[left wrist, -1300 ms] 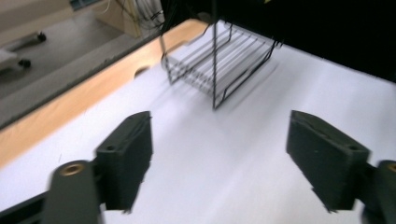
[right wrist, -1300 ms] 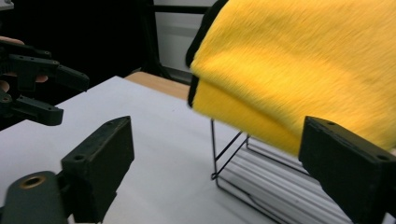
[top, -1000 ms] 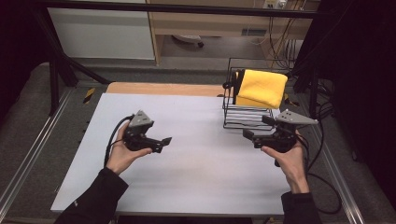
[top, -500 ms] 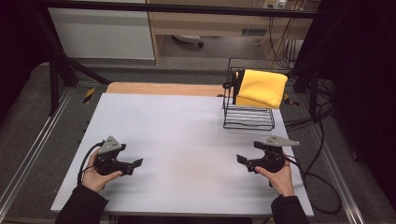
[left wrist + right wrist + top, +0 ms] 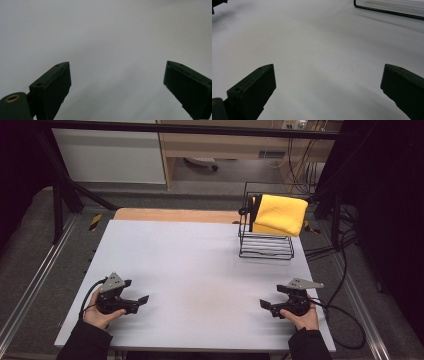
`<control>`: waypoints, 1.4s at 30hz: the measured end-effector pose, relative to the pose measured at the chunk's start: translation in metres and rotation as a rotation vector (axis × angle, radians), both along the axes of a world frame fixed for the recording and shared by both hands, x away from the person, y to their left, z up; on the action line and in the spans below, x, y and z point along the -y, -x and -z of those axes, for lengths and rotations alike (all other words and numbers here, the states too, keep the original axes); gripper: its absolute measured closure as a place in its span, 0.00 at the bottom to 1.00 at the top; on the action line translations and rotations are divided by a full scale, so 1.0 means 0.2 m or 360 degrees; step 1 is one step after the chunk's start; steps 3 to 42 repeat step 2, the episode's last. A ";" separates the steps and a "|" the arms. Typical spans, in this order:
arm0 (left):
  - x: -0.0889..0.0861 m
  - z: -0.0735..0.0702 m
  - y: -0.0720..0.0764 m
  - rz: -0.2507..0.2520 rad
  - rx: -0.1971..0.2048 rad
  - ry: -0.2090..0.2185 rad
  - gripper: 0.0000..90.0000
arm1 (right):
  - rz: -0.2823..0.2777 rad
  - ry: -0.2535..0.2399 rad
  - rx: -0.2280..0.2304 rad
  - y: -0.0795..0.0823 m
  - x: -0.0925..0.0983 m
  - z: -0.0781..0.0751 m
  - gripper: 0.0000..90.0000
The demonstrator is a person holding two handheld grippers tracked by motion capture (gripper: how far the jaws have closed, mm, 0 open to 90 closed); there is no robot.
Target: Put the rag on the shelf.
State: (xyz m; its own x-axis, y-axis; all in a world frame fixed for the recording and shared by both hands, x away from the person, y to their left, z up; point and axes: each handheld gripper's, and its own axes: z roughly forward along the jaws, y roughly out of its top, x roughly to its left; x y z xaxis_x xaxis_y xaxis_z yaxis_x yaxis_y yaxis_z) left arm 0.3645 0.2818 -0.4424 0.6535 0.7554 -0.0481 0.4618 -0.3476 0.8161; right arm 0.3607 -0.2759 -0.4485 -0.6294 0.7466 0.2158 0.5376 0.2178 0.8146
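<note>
Both grippers, left (image 5: 141,300) and right (image 5: 265,305), are held wide open, empty. The cloth (image 5: 280,214), judged soft and light, is best pinched at its draped edge.

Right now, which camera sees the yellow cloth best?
The high view: the yellow cloth is plain there, folded and draped over the top of the black wire rack at the table's far right. The right gripper view catches just a strip of the rack's bottom wire, and the left gripper view looks at bare table.
</note>
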 end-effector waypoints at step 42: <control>0.00 0.00 0.00 0.0002 -0.0002 -0.0002 0.09 | 0.0000 -0.0002 -0.0001 0.00 0.00 0.00 0.01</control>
